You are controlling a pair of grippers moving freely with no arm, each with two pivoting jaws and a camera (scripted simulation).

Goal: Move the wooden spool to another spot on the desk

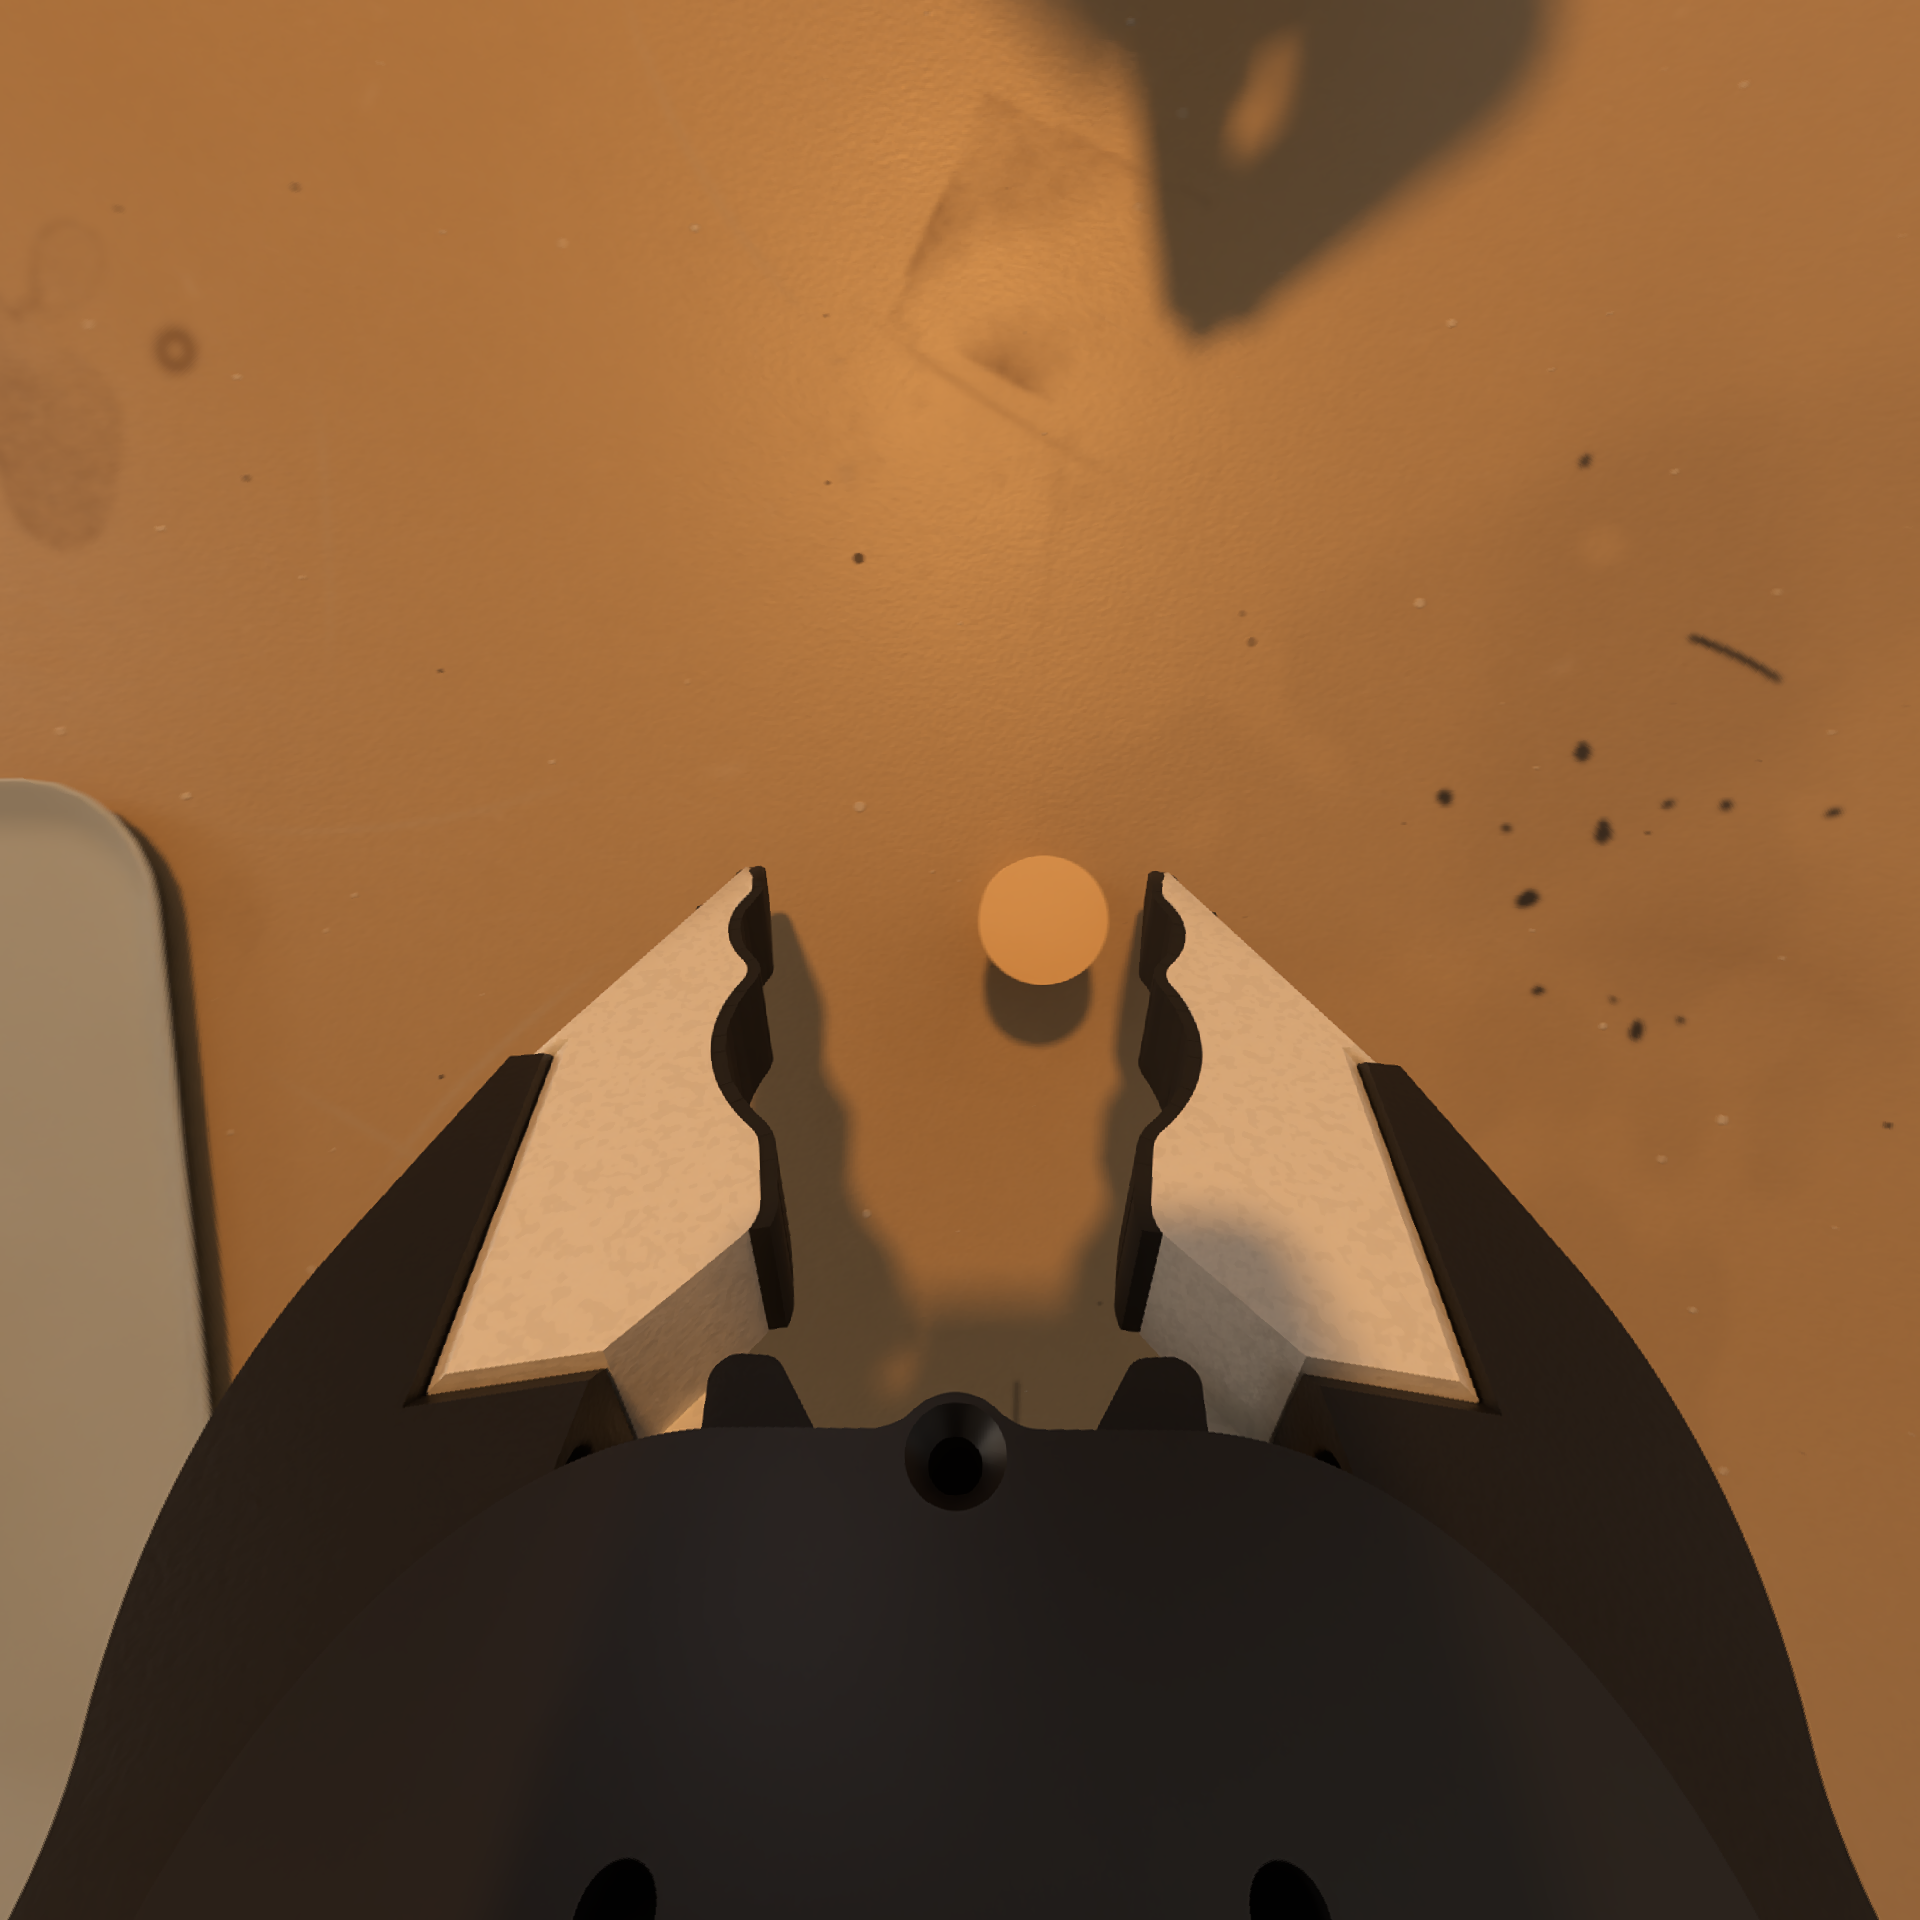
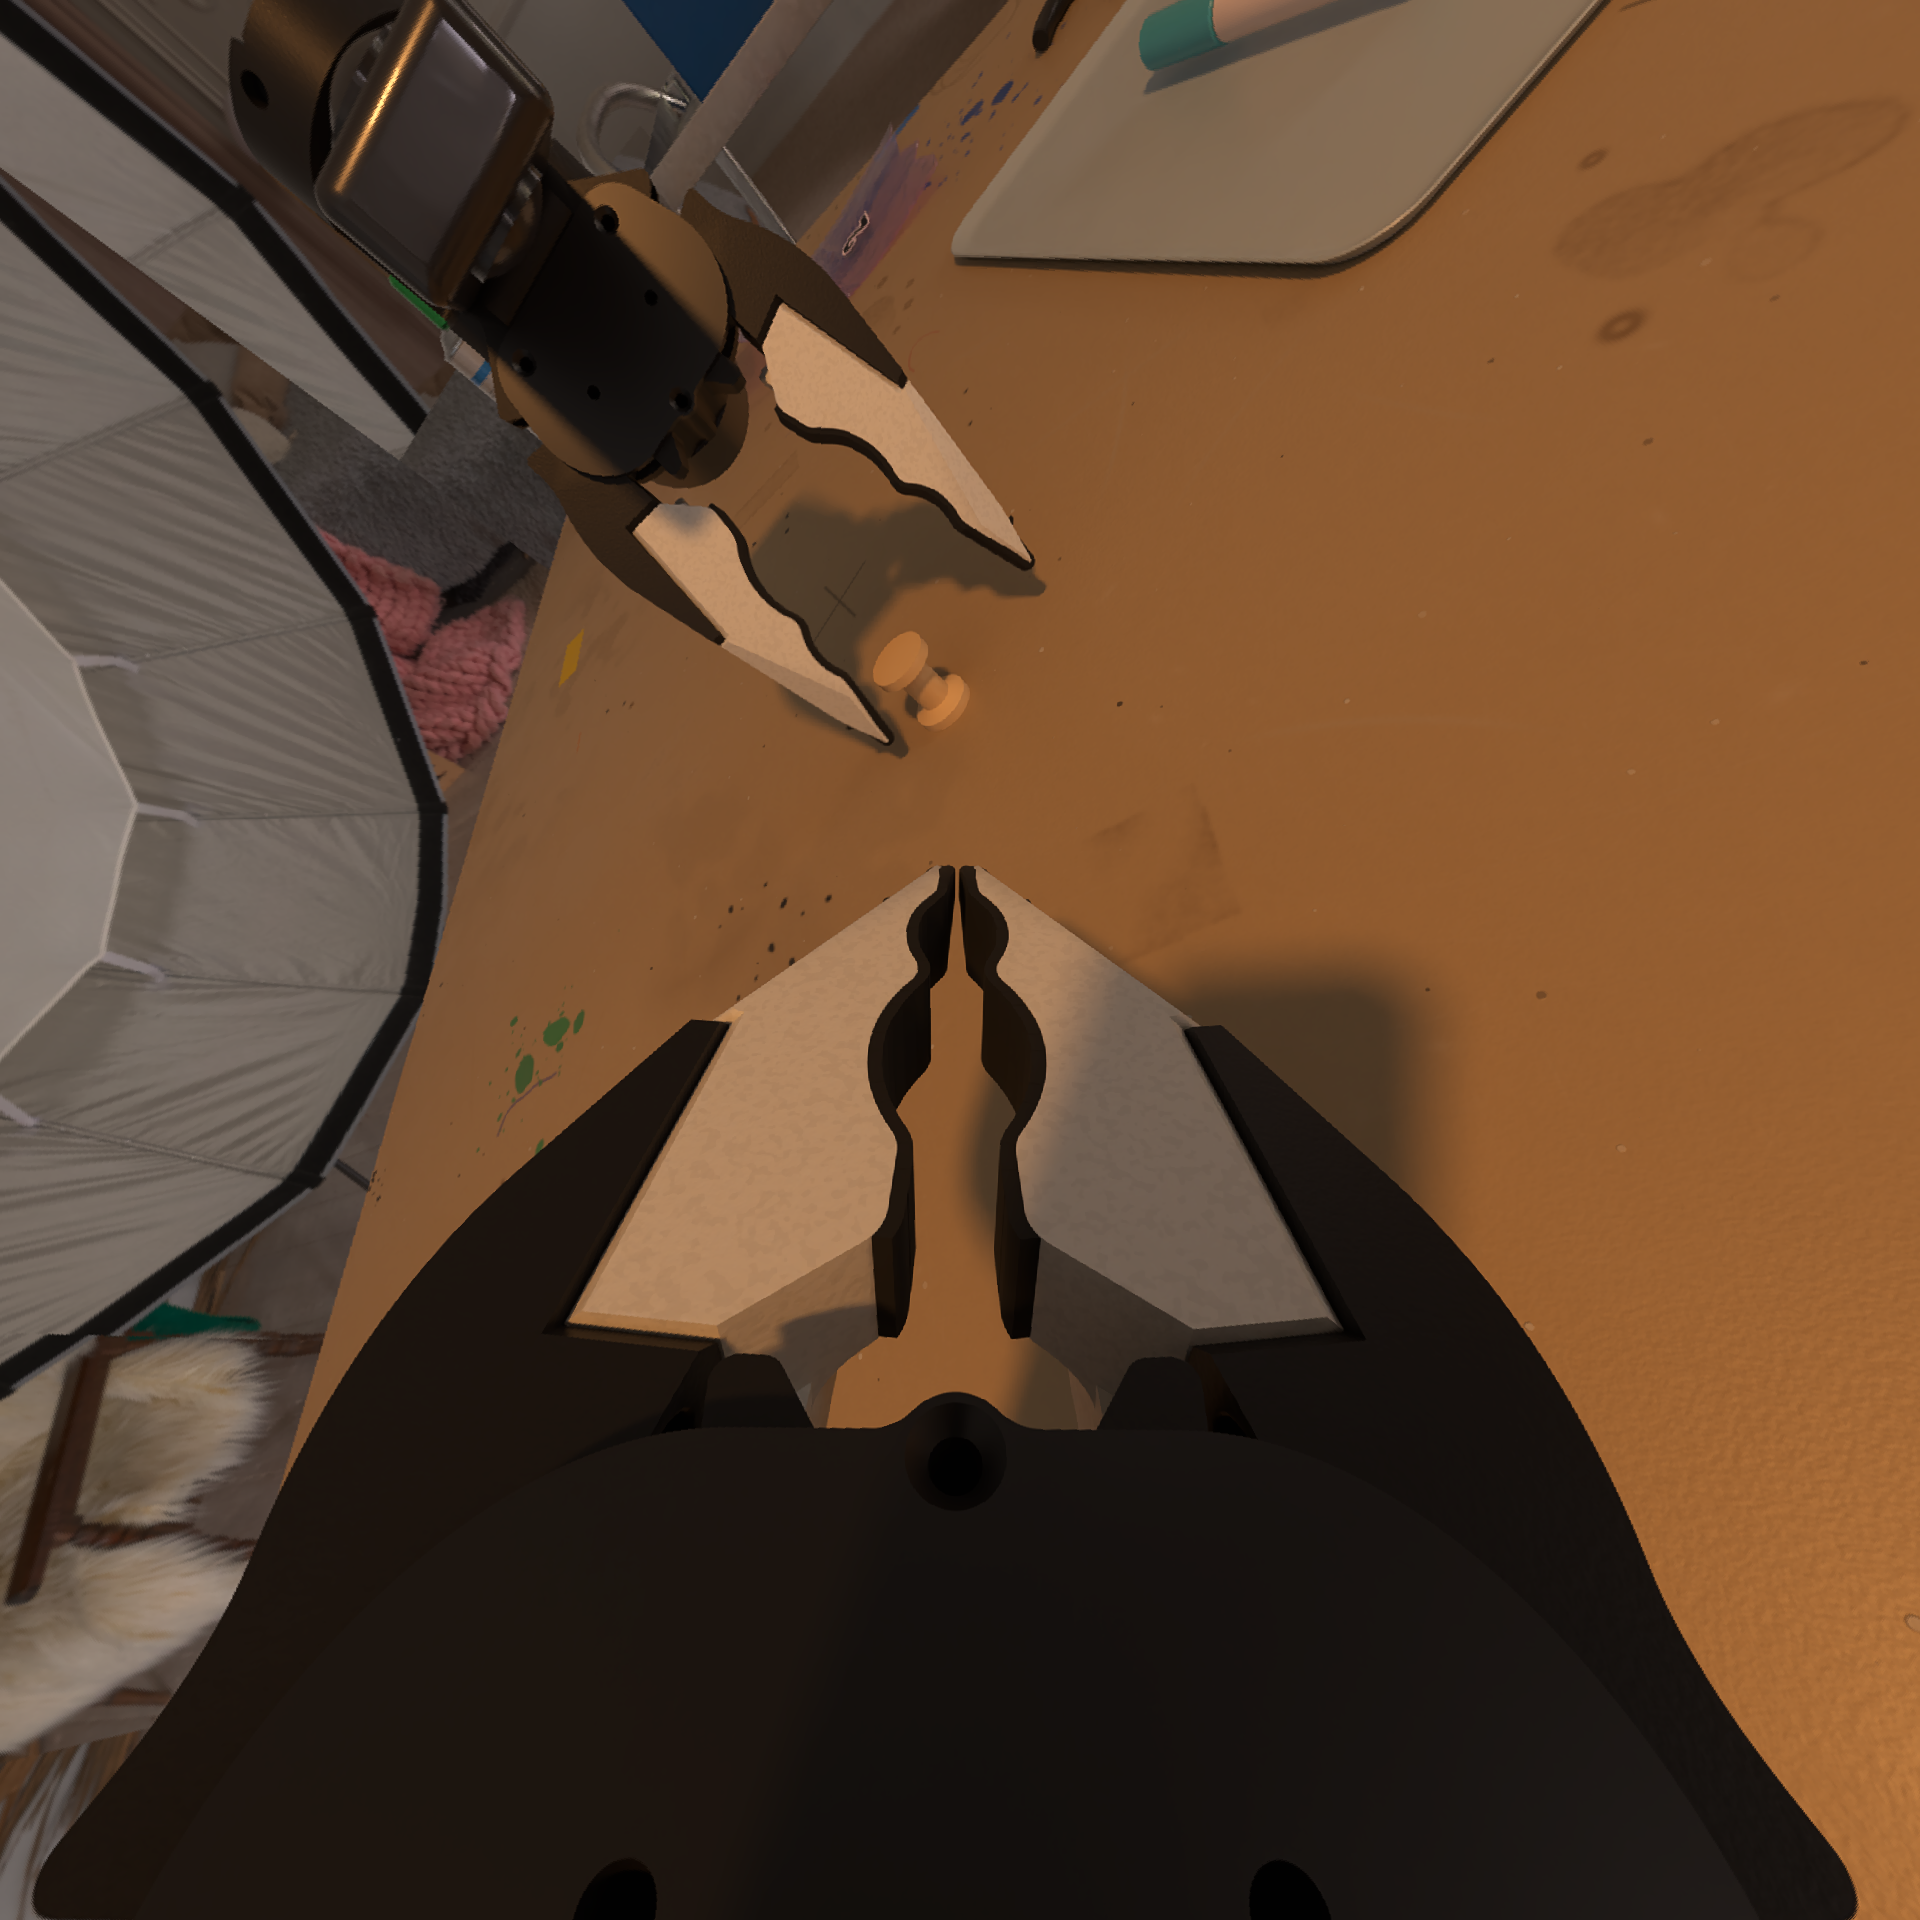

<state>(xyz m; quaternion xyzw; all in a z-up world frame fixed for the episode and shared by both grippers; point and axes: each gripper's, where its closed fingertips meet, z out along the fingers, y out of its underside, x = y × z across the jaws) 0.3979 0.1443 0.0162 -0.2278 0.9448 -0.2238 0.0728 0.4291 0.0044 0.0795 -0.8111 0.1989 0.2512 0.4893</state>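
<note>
The wooden spool (image 1: 1042,918) stands upright on the brown desk (image 1: 520,520), seen from above as a round pale disc with its shadow below it. My left gripper (image 1: 954,883) is open and points down over it; the spool sits between the fingertips, closer to the right finger, not touching either. In the right wrist view the spool (image 2: 922,680) shows its waisted shape next to the lower finger of the left gripper (image 2: 961,649). My right gripper (image 2: 955,873) is shut and empty, above bare desk short of the spool.
A grey mat (image 1: 73,1143) lies at the left; it also shows in the right wrist view (image 2: 1299,156) with a teal-tipped object on it. The desk edge (image 2: 457,883) runs along the left, with a white lamp shade (image 2: 156,727) beyond it. Dark paint specks (image 1: 1600,831) dot the desk.
</note>
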